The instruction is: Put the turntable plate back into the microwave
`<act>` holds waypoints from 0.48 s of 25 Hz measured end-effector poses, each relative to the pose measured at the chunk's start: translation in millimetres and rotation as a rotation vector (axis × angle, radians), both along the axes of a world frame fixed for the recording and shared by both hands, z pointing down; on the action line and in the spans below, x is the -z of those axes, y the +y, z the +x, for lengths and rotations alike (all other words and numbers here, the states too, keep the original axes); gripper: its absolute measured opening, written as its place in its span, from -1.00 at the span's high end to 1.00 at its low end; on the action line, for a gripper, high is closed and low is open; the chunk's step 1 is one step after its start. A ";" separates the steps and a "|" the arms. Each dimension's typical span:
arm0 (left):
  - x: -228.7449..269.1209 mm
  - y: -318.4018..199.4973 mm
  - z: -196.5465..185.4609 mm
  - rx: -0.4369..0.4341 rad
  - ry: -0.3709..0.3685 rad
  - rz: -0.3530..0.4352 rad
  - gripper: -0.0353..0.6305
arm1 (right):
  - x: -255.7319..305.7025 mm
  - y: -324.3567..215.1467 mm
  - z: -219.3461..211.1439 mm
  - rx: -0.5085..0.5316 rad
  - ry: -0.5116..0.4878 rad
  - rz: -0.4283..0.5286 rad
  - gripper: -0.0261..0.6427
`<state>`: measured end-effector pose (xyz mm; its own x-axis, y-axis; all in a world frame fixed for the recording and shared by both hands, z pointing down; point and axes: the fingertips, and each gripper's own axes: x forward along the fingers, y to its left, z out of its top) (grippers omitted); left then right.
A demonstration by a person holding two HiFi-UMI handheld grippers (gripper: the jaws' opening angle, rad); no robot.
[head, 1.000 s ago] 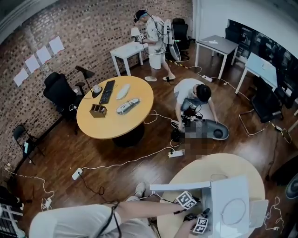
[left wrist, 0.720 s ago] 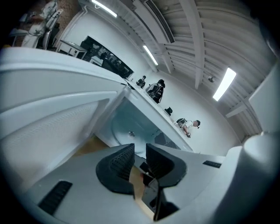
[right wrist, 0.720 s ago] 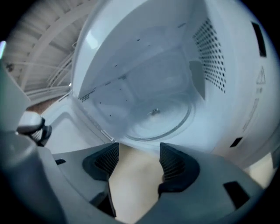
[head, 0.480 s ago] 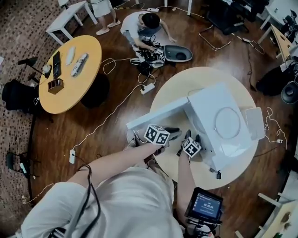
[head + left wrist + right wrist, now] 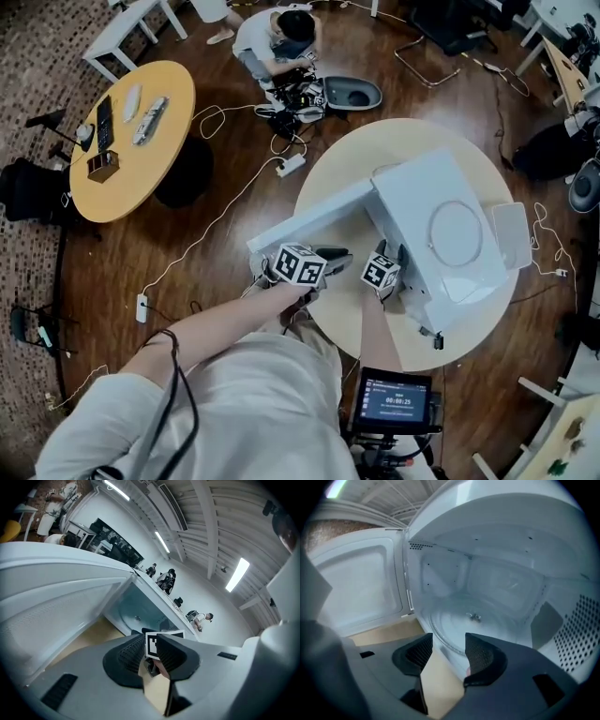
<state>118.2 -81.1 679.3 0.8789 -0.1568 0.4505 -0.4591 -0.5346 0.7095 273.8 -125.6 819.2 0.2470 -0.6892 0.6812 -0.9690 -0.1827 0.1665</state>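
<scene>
Dark wooden floor runs under a round yellow table [image 5: 131, 141] at the left and a pale round table [image 5: 342, 164] bearing the white microwave [image 5: 403, 197], whose door [image 5: 309, 225] is swung open to the left. Beside that door the left gripper [image 5: 151, 645] has its jaws a narrow way apart with nothing between them. The right gripper [image 5: 449, 649] faces the open cavity, its wider jaws just closing on nothing, while the turntable plate [image 5: 455, 234] lies on the microwave's top.
</scene>
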 end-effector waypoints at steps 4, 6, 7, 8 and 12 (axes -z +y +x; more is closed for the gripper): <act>-0.5 -2.1 -0.2 0.007 0.000 -0.003 0.64 | -6.4 -21.1 -10.3 0.147 0.106 -0.069 0.25; -0.8 -3.2 0.7 0.005 0.003 -0.003 0.64 | -11.8 -26.9 -10.9 0.198 0.159 -0.116 0.31; -1.4 -4.0 0.8 0.006 0.006 -0.006 0.64 | -14.4 -29.0 -10.9 0.222 0.184 -0.136 0.36; -2.6 -5.1 0.1 0.009 0.010 -0.012 0.64 | -16.8 -30.7 -11.9 0.247 0.203 -0.152 0.37; -11.7 -10.2 -11.6 0.028 0.018 -0.038 0.64 | -21.2 -35.2 -22.4 0.347 0.291 -0.183 0.48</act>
<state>106.6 -91.3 691.1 0.8824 -0.1648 0.4407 -0.4606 -0.4939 0.7375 251.4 -160.8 840.4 0.2221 -0.6399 0.7356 -0.8760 0.2004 0.4387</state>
